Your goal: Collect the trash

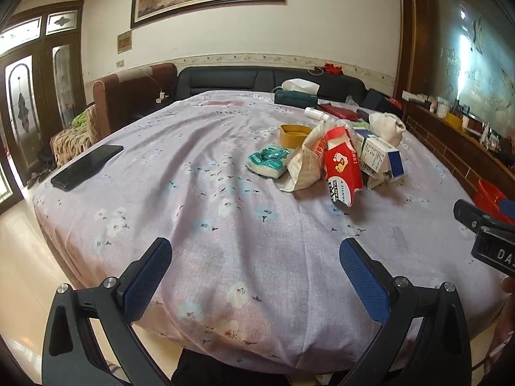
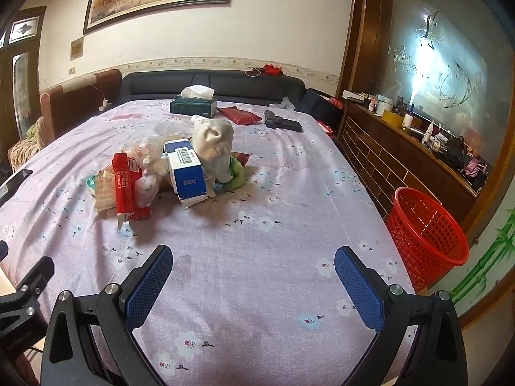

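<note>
Claws [image 1: 256, 257] [image 2: 254, 265] agape, empty, before trash pile [image 2: 167, 173]

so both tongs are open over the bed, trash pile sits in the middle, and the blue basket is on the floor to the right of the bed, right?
Nearly. The basket is red, not blue; the right wrist view shows it on the floor to the right of the bed. The rest holds: the left tongs and right tongs are open, and the trash pile sits mid-bed.
</note>
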Demonstrator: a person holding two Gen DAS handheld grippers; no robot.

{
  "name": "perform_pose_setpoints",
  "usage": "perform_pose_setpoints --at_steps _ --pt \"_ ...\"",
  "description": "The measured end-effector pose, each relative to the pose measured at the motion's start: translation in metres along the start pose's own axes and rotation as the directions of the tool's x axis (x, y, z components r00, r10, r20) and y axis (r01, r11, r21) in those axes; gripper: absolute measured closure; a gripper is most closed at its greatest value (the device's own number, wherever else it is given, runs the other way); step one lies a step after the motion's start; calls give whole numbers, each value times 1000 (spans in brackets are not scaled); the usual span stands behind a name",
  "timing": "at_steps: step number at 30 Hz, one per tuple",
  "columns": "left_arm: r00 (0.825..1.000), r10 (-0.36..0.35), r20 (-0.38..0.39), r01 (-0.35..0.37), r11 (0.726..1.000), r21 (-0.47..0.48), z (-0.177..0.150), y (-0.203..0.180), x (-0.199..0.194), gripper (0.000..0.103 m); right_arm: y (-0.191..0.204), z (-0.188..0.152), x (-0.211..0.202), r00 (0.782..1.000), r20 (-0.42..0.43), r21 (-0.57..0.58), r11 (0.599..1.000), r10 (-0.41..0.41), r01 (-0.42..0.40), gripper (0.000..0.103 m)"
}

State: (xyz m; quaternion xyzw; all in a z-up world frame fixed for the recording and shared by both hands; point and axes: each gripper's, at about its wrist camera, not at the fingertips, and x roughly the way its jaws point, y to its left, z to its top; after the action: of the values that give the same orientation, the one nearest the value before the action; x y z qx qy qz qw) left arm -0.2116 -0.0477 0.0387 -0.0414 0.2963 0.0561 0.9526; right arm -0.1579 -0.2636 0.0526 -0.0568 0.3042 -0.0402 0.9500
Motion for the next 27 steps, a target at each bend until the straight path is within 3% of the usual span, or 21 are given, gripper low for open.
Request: perform_pose_setpoints --at_steps 6,12,27 --pt "998 -46 33 47 998 -31 -7 5 -9 0 3 0 -2 1000 6 -8 1000 -3 3 1" --pt "995 -88 39 88 996 4 -6 -3 -10 0 3 -1 0 1000 -2 -9 1000 -4 4 1" --pt "990 -127 65 126 992 23 -3 -7 -11 0 3 -2 4 1000 -17 -9 1000 3 -3 3"
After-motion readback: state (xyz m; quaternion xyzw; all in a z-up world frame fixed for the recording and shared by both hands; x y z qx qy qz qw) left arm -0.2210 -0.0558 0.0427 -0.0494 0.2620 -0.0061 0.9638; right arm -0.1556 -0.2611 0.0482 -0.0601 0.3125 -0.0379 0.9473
